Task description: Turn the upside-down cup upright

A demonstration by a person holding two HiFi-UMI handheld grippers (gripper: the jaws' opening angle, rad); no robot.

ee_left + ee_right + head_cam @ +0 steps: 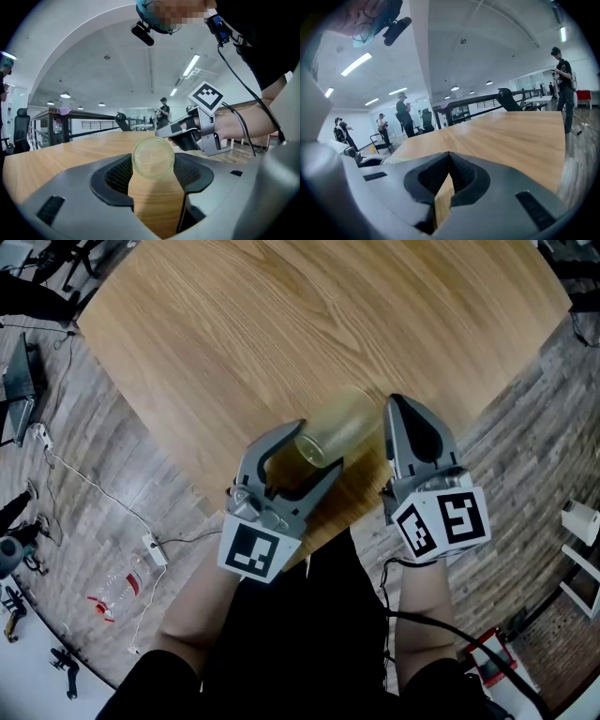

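A translucent yellowish cup (pixel 345 423) lies on its side near the front edge of the wooden table (pixel 281 324). My left gripper (pixel 319 444) is shut on its base end, and the mouth points away to the upper right. In the left gripper view the cup's round base (pixel 153 157) faces the camera, with a pad on each side. My right gripper (pixel 395 403) is shut with nothing in it, and its tip is just right of the cup's far end. In the right gripper view the jaws (pixel 449 155) meet over bare wood, and a pale sliver of the cup (pixel 397 160) shows at left.
The table's front edge runs diagonally just under both grippers. A power strip (pixel 150 547) and cables lie on the plank floor at left. A white box (pixel 581 519) stands at right. Several people stand far off in the gripper views.
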